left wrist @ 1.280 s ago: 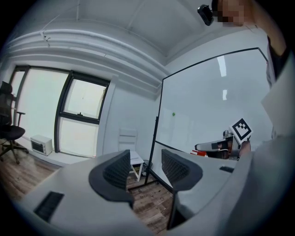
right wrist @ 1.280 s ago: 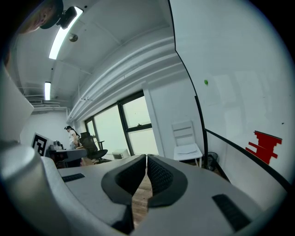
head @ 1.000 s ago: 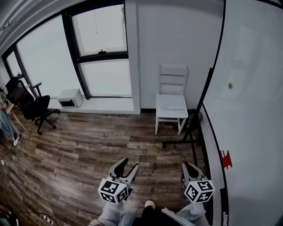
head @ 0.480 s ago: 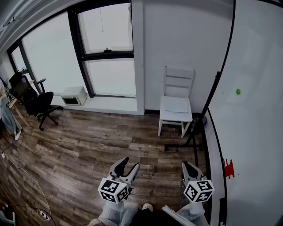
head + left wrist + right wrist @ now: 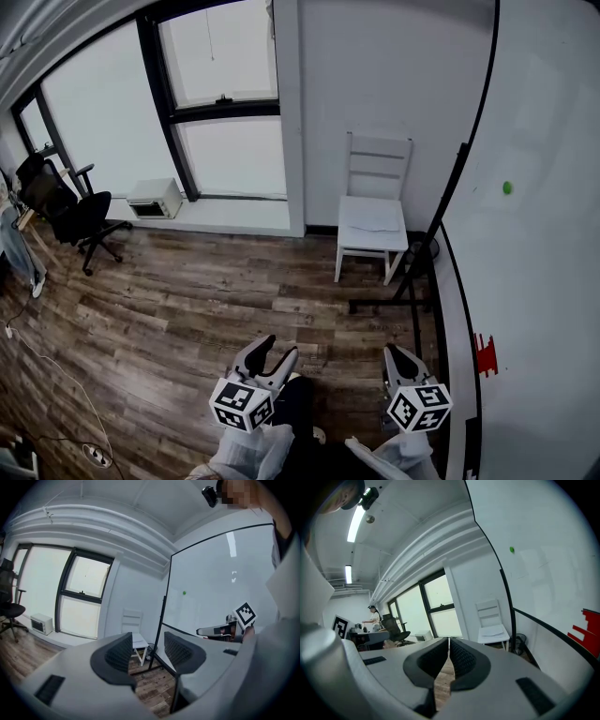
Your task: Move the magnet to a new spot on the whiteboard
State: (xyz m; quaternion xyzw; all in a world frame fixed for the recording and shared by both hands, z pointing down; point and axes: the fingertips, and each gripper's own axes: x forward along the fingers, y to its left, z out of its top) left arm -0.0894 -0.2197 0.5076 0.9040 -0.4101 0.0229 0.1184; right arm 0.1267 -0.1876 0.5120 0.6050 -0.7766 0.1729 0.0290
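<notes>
A small green magnet (image 5: 507,187) sticks high on the whiteboard (image 5: 544,281) at the right, far beyond both grippers. It also shows as the green magnet (image 5: 184,593) in the left gripper view and the green magnet (image 5: 512,550) in the right gripper view. A red stepped piece (image 5: 483,354) sits lower on the board. My left gripper (image 5: 278,353) hangs over the wooden floor, open and empty; its jaws stand apart around nothing in the left gripper (image 5: 147,651) view. My right gripper (image 5: 398,358) is nearer the board, shut with nothing between its jaws, as the right gripper (image 5: 449,656) view confirms.
A white chair (image 5: 373,211) stands against the far wall by the board's black stand (image 5: 412,281). A black office chair (image 5: 75,225) and a white box unit (image 5: 155,199) are at the left under the windows. A person (image 5: 374,616) stands far back.
The head view has swung a little, shifting chair and whiteboard rightward in the picture. Both grippers keep their place low in the picture, jaws unchanged. A dark trouser leg now shows between them.
</notes>
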